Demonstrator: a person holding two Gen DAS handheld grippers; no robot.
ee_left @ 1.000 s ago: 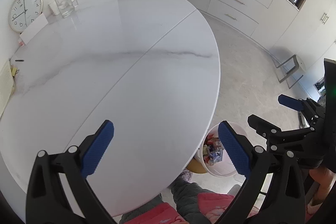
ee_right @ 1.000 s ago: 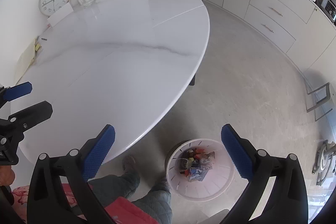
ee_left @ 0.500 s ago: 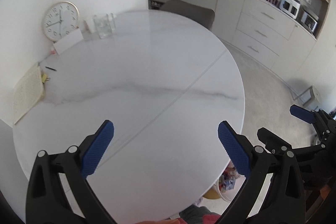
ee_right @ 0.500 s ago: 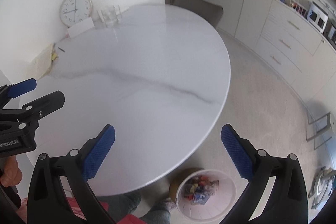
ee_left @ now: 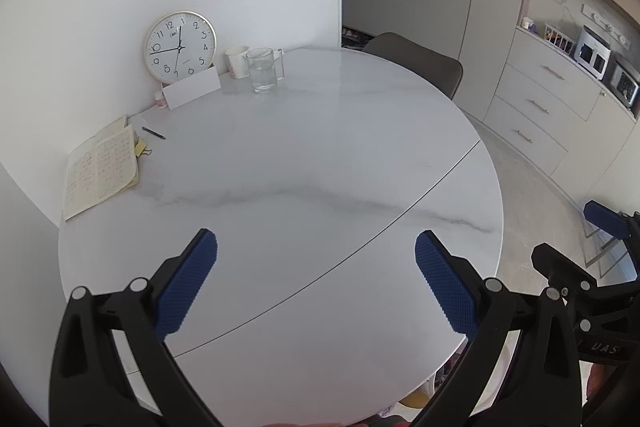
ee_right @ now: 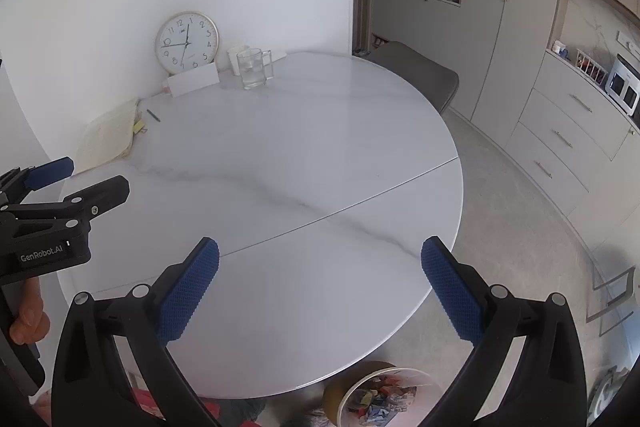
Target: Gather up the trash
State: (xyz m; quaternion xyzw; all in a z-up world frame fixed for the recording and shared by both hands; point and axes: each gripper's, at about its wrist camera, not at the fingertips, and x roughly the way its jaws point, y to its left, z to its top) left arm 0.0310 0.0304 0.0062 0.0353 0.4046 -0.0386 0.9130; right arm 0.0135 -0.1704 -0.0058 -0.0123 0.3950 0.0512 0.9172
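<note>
My left gripper (ee_left: 316, 279) is open above the near part of the round white marble table (ee_left: 300, 155), nothing between its blue pads. My right gripper (ee_right: 320, 287) is open too and empty, over the table's near right edge. A white waste bin (ee_right: 380, 397) filled with colourful wrappers stands on the floor under that edge, partly cut off at the bottom of the right wrist view. No loose trash shows on the tabletop. Each gripper appears at the side of the other's view: the right gripper (ee_left: 600, 251), the left gripper (ee_right: 56, 195).
Against the wall at the table's far side stand a clock (ee_left: 180, 47), a white card (ee_left: 192, 91), a white mug (ee_left: 238, 61) and a glass mug (ee_left: 262, 75). An open notebook (ee_left: 100, 171) and a pen (ee_left: 154, 133) lie left. A grey chair (ee_left: 416, 63) and cabinets (ee_left: 540, 107) stand behind.
Both grippers have tilted up and risen; the views swung from the floor and bin toward the tabletop and far wall. The bin slid down to the frame's bottom. Jaws stayed open.
</note>
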